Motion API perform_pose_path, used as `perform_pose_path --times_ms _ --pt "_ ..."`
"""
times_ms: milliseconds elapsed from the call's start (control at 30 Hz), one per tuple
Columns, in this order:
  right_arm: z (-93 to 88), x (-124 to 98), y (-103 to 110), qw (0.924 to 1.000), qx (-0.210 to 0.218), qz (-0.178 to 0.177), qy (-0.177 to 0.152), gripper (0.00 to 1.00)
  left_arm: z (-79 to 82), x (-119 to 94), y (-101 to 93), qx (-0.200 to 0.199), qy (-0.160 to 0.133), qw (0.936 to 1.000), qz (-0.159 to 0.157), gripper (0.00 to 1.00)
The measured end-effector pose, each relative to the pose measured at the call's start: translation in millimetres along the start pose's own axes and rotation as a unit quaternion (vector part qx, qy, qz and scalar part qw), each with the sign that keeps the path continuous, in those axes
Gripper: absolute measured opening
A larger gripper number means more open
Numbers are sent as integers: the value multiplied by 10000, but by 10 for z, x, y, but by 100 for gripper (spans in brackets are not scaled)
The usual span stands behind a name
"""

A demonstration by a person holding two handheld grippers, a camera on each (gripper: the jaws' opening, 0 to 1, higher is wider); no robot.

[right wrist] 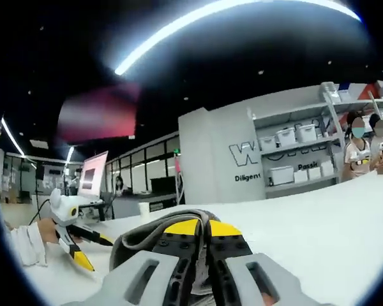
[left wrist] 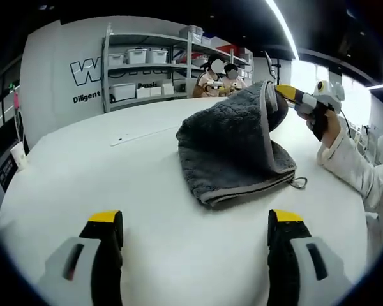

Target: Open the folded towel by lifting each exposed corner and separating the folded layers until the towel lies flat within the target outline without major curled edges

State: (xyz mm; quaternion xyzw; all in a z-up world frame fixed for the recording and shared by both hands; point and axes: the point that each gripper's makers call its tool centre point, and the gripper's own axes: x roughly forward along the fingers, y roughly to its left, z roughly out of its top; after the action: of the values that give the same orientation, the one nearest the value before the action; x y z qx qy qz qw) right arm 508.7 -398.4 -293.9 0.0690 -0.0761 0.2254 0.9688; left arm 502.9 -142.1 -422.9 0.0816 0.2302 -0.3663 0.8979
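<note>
We pinch towel (left wrist: 233, 150) corner with right gripper (left wrist: 287, 94), lifting it. Left gripper (left wrist: 195, 220) wide apart, waiting. Towel mostly folded; lots left.

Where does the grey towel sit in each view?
Left gripper view: grey towel centre-right on the white table, one corner lifted by the right gripper.
Right gripper view: bottom centre, pinched in that gripper's jaws.
Shared landmark: shelving rack.

White bench (left wrist: 83, 178), grey folded towel (left wrist: 230, 153) lying on it right of middle, one corner raised off it
</note>
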Motion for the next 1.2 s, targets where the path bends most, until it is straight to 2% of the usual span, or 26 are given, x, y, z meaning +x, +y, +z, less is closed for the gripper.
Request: perform_pose_path --times_ms 167,367,667,733,867,900,1000,1200 --pt "-4 -8 -73 9999 -40 -151 34 0 2 -2 -2 15 6 10000 -4 93" --pt "-88 -49 -281 9977 508 -441 113 0 2 -3 2 12 9 10000 -2 92" --pt "-123 -129 -575 9935 726 -870 141 0 6 -1 -11 41 15 10000 -16 92" --pt "-143 -145 -617 9929 670 -955 211 0 5 0 -14 40 17 10000 -17 92" --pt "-146 -165 -661 9933 164 -1089 341 0 1 -1 -20 45 22 10000 -19 92" --pt "-176 -164 -669 9924 293 -1130 392 0 3 0 -22 31 15 10000 -23 92" --pt "-234 -165 -717 9911 321 -1190 501 0 -1 -1 -26 38 20 10000 -26 92" --pt "-301 -194 -812 9878 37 -1383 716 0 -1 -2 -22 56 31 10000 -12 92"
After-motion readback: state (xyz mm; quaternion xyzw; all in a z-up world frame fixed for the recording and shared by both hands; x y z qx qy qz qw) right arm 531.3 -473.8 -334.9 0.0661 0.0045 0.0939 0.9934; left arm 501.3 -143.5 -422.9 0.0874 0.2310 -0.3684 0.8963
